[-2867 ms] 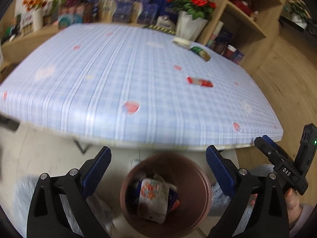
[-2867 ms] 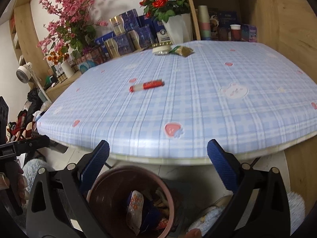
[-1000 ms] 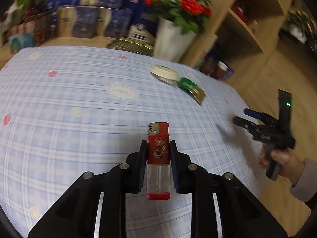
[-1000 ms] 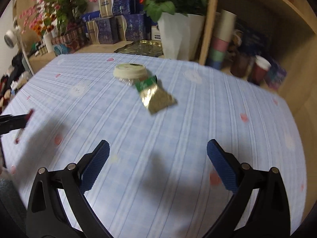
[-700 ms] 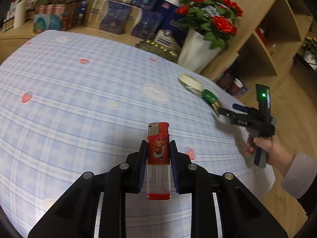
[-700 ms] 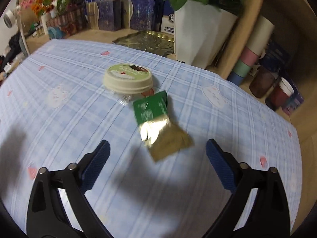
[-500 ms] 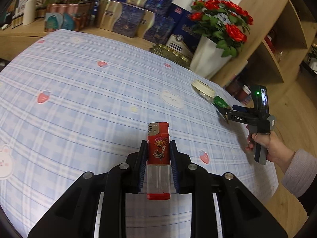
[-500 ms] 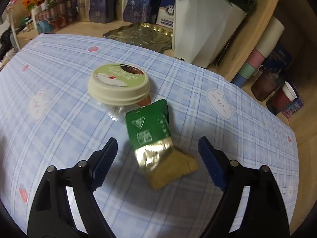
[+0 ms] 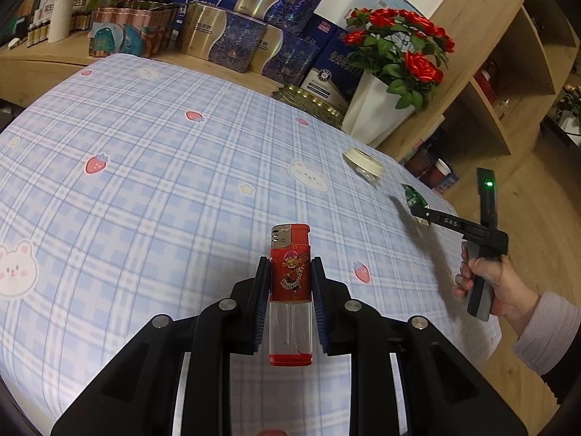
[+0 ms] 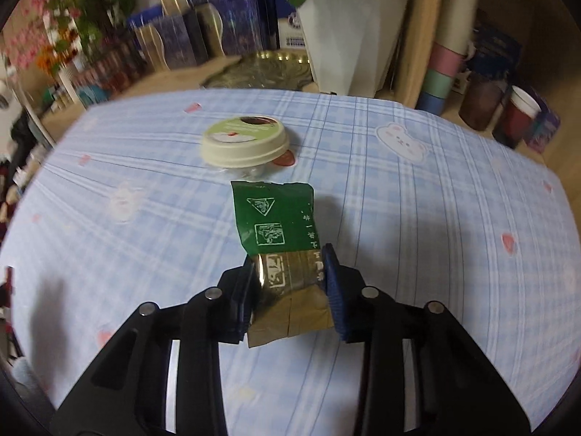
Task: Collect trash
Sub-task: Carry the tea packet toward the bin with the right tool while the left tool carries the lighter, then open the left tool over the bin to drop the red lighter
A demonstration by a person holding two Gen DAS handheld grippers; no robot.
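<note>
My right gripper (image 10: 290,283), wide apart a second ago, is closing on the green-and-gold tea packet (image 10: 281,250) now lying between its pads. My left gripper (image 9: 290,299) is staying clamped on the red lighter (image 9: 290,290), so both pieces are nearly bin-ready.

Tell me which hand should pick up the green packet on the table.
Right. The right gripper has the green packet between its closing fingers, touching both sides. The left gripper is full, clamped on a lighter, farther from the packet.
</note>
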